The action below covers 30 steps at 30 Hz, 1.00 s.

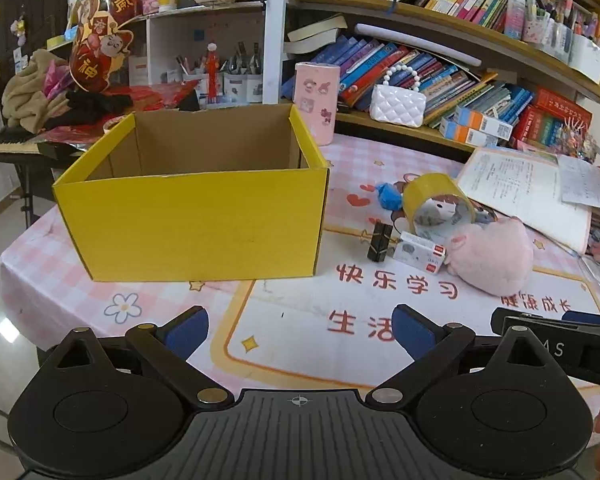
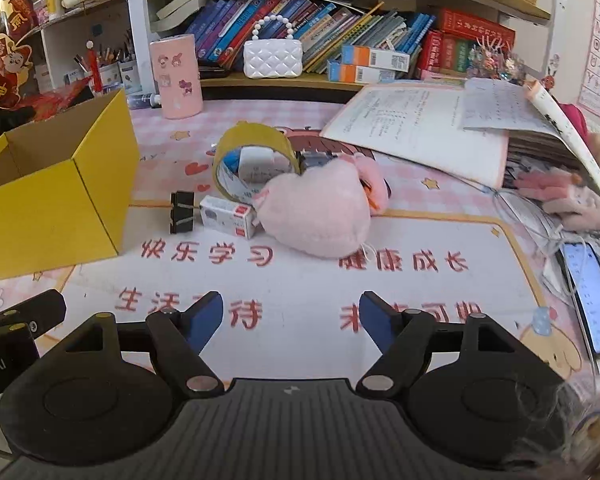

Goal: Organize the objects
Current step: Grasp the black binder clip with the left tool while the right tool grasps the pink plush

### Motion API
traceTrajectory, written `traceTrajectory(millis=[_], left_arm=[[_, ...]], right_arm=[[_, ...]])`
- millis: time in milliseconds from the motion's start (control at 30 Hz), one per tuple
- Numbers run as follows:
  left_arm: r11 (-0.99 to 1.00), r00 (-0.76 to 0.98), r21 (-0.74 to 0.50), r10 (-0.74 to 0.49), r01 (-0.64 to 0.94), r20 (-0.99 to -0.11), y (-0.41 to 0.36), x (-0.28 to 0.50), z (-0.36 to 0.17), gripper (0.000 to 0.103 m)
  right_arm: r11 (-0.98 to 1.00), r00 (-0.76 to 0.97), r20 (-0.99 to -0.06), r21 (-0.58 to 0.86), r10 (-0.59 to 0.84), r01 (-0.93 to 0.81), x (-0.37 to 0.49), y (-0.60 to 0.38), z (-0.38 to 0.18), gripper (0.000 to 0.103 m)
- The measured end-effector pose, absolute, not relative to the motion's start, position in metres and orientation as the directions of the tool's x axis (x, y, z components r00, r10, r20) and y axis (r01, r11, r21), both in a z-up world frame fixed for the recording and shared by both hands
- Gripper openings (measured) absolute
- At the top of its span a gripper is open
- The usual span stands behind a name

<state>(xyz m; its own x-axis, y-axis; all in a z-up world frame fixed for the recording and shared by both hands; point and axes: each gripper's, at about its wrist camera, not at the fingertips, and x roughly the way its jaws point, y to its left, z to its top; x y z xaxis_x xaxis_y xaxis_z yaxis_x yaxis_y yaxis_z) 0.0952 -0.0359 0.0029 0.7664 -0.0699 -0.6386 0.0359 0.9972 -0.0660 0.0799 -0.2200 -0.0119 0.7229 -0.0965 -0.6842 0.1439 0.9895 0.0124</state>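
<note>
Blue pads face each other across bare gaps: we hold the left gripper (image 1: 300,330) and the right gripper (image 2: 291,318) with jaws parted, nothing between them. Beyond them, right of the open yellow cardboard box (image 1: 192,216), lie a black binder clip (image 2: 182,213), a small white carton (image 2: 230,216) just beside it, a fluffy pink plush (image 2: 320,216) touching the carton, and an upright yellow tape roll (image 2: 256,156) behind.

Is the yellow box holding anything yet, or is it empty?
Apparently empty: the yellow box stands open-topped and only bare brown inner walls show. Its floor is hidden behind the front wall, so something low could lie there.
</note>
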Motion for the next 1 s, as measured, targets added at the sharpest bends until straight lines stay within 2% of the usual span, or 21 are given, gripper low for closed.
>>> traceTrajectory(millis=[333, 433, 567, 667, 833, 900, 933, 1000], left_arm=[[0.998, 0.75, -0.044, -0.062, 0.044, -0.659, -0.066, 0.124, -0.003, 0.099], [0.998, 0.744, -0.039, -0.057, 0.042, -0.665, -0.074, 0.132, -0.004, 0.099], [0.999, 0.741, -0.022, -0.044, 0.039, -0.67, -0.082, 0.141, -0.004, 0.099], [0.999, 0.728, -0.005, -0.034, 0.042, -0.685, -0.089, 0.147, -0.006, 0.098], [0.998, 0.709, 0.007, -0.036, 0.057, -0.705, -0.101, 0.153, -0.011, 0.091], [0.998, 0.701, -0.006, -0.048, 0.062, -0.712, -0.107, 0.158, -0.014, 0.084], [0.998, 0.697, -0.007, -0.052, 0.067, -0.715, -0.11, 0.161, -0.015, 0.082], [0.996, 0.694, -0.011, -0.066, 0.083, -0.717, -0.117, 0.168, -0.018, 0.071]], right_arm=[[0.99, 0.719, -0.689, 0.014, -0.093, 0.142, 0.12, -0.252, -0.014, 0.08], [0.989, 0.719, -0.69, 0.02, -0.09, 0.143, 0.133, -0.264, -0.016, 0.084], [0.996, 0.739, -0.671, 0.005, -0.066, 0.093, 0.154, -0.274, -0.019, 0.096], [0.999, 0.743, -0.668, -0.032, -0.036, 0.02, 0.173, -0.276, -0.023, 0.096], [0.998, 0.712, -0.702, -0.028, 0.019, -0.055, 0.202, -0.282, -0.036, 0.087], [0.996, 0.703, -0.708, 0.001, 0.066, -0.092, 0.207, -0.283, -0.038, 0.074], [0.995, 0.705, -0.705, 0.005, 0.077, -0.103, 0.208, -0.284, -0.038, 0.071], [0.993, 0.706, -0.702, 0.022, 0.096, -0.113, 0.207, -0.289, -0.035, 0.061]])
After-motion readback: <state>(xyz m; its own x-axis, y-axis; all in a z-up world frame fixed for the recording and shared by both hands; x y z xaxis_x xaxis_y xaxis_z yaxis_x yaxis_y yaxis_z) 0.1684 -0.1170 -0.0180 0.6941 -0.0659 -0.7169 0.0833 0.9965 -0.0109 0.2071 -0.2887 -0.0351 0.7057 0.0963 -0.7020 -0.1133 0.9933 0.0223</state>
